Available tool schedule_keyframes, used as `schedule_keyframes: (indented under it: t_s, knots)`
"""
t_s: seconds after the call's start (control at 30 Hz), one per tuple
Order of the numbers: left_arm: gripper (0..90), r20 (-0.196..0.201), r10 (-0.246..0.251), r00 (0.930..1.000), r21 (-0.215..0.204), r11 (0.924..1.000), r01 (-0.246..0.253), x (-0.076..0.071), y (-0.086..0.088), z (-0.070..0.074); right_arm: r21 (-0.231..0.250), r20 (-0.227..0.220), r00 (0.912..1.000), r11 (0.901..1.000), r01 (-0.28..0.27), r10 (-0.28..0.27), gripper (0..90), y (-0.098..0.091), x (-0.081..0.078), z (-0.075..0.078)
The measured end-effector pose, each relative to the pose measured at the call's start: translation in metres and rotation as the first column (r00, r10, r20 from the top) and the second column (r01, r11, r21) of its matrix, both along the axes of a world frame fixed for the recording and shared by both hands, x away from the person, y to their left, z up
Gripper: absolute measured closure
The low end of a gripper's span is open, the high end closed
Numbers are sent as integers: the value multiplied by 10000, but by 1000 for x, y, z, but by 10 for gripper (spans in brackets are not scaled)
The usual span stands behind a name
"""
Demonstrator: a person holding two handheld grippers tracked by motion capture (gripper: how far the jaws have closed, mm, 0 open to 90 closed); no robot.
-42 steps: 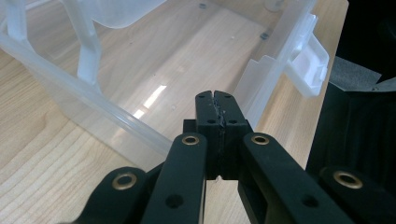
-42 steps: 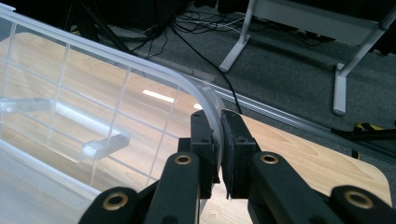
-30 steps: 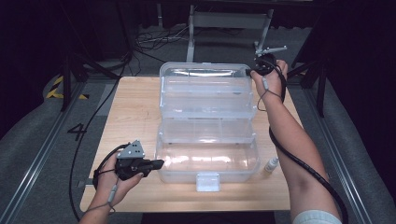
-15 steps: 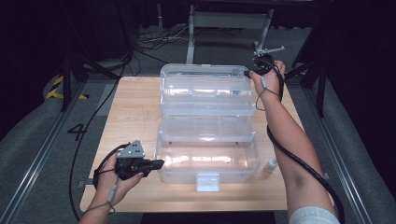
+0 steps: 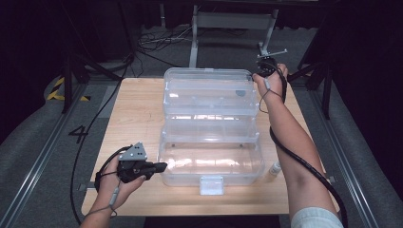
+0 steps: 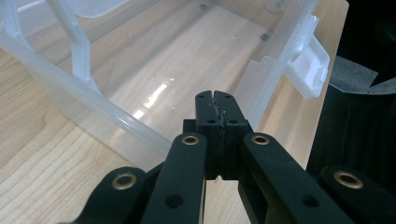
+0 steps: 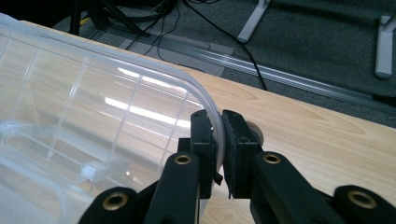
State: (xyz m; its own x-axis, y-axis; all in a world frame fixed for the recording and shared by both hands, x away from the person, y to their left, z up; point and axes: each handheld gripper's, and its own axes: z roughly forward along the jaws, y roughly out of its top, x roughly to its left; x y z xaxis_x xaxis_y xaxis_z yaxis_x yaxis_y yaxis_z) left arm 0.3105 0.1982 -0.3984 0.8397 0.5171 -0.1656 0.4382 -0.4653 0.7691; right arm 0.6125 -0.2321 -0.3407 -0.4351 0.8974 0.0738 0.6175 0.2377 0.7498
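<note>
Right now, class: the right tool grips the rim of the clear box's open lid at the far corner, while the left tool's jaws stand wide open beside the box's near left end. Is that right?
Not quite. The left tool has its jaws shut with nothing between them, as the left gripper view shows. The rest holds: the right tool grips the lid's rim at the far corner, and the left one sits beside the clear box at its near left end.

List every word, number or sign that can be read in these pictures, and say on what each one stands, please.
"4": a dark digit on the grey floor, left of the wooden table in the high view.
Yellow and black hazard stripes, no words: on the floor farther back on the left.
Clear plastic box: no label or writing can be seen.
</note>
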Motion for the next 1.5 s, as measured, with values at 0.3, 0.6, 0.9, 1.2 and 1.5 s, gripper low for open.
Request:
schedule_keyframes:
  t_s: [0.3, 0.6, 0.9, 1.2, 1.5]
  knots:
    - [895, 40, -17, 10000, 99, 9999, 16, 1, -1, 1, 171, -237, 9997, 9998, 90, -86, 834, 0, 4, -9]
    - [894, 43, -10, 10000, 97, 10000, 10, 0, -1, 1, 301, -361, 9993, 9995, 132, -121, 831, -1, 7, -15]
    - [894, 30, -2, 10000, 88, 10000, 1, 0, -1, 1, 383, -523, 9985, 9991, 182, -162, 830, -1, 9, -20]
    - [894, 38, 3, 10000, 67, 10000, -3, 0, -1, 0, 432, -612, 9979, 9988, 248, -222, 829, -1, 11, -22]
    - [893, 18, 18, 10000, 44, 10000, -18, 0, -1, 0, 534, -740, 9969, 9982, 289, -249, 827, -2, 12, -26]
